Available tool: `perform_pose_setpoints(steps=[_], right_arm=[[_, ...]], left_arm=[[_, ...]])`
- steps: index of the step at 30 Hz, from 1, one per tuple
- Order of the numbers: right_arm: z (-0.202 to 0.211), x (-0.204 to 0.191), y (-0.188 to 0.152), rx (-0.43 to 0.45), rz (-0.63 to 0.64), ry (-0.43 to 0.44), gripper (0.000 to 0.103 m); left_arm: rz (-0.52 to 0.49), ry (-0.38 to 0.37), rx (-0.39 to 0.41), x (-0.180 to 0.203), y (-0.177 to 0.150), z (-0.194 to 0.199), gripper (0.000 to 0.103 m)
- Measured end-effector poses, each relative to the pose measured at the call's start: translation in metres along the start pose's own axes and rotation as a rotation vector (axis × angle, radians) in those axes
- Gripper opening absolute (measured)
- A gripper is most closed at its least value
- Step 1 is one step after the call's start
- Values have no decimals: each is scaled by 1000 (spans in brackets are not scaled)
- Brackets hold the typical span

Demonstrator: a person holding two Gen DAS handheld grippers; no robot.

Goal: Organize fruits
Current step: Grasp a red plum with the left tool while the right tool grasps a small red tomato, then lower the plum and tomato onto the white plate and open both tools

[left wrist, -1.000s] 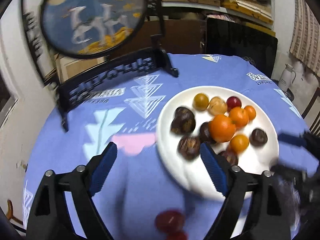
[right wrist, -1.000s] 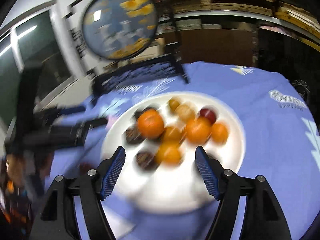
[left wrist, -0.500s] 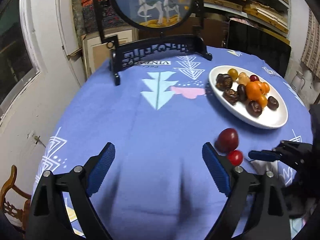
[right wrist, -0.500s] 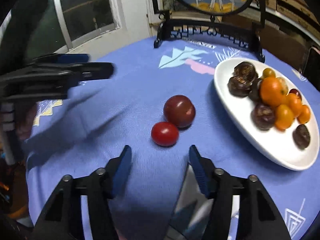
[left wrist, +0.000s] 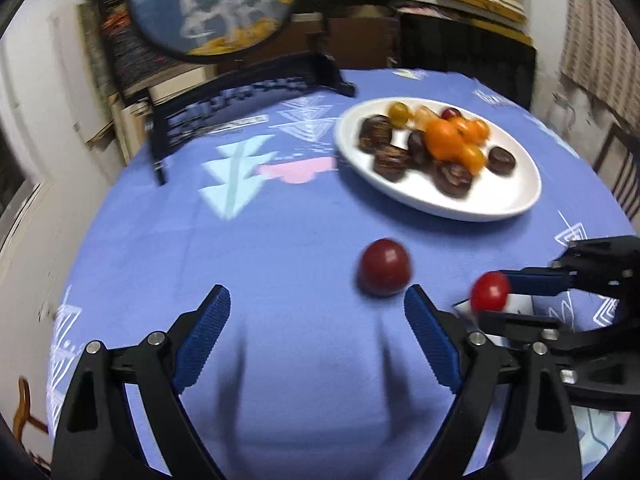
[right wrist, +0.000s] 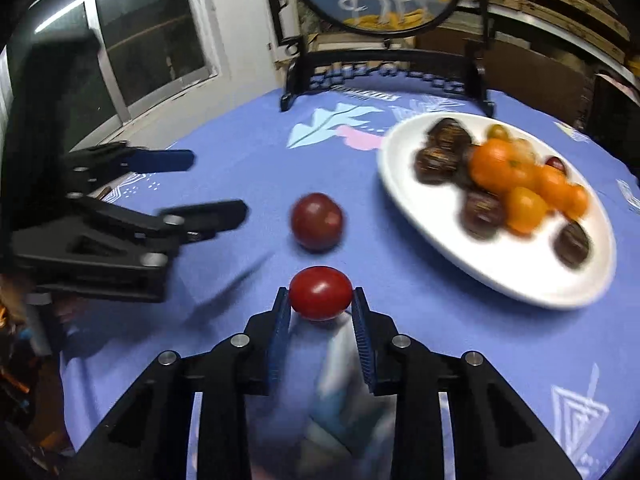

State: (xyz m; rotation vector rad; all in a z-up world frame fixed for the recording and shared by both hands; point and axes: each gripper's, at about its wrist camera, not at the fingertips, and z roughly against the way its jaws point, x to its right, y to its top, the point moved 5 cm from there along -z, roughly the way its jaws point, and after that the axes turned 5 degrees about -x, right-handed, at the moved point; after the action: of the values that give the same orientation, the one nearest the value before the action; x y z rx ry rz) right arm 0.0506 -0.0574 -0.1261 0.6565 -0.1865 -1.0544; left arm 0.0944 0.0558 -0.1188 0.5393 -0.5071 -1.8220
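Blue tablecloth (right wrist: pixel 248 184) bears white plate (right wrist: pixel 520 280) of mixed fruit; right gripper (right wrist: pixel 320 306) clamps red tomato (right wrist: pixel 320 292); left gripper (left wrist: pixel 316 320) gapes.

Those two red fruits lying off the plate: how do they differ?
The bright red fruit is smaller and glossier; the dark red fruit is bigger and more maroon. The bright one is pinched between the right tongs, whose jaws have just been closing; the dark one lies free on the blue tablecloth, ahead of the open left tongs. Both are round and off the white plate.
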Motion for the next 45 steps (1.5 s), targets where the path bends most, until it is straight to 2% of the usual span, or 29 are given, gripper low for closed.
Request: perform_pose_setpoints(steps=[3, 6, 7, 8, 9, 15, 21, 28, 36, 45], right_arm=[[11, 15, -13, 3, -37, -1, 31], [13, 25, -22, 4, -60, -1, 31], [13, 27, -24, 5, -66, 0, 31], [13, 29, -25, 7, -72, 1, 31], [12, 30, -27, 7, -79, 7, 31], [16, 29, -28, 24, -79, 26, 31], [30, 19, -31, 46, -64, 36, 31], [53, 10, -37, 81, -43, 42, 31], [50, 19, -54, 46, -55, 36, 31], [40, 25, -52, 22, -54, 70, 31]], left_arm=[[-56, -11, -23, 22, 8, -19, 86], [-64, -1, -38, 32, 17, -36, 85], [-59, -3, -42, 32, 20, -40, 73], [-52, -10, -62, 33, 21, -46, 49], [-42, -47, -84, 33, 21, -48, 37], [-39, -27, -79, 34, 11, -29, 36], [-87, 34, 8, 50, 8, 11, 36], [-134, 55, 76, 71, 6, 45, 36], [-152, 63, 44, 84, 2, 38, 36], [-171, 64, 36, 90, 14, 25, 36]])
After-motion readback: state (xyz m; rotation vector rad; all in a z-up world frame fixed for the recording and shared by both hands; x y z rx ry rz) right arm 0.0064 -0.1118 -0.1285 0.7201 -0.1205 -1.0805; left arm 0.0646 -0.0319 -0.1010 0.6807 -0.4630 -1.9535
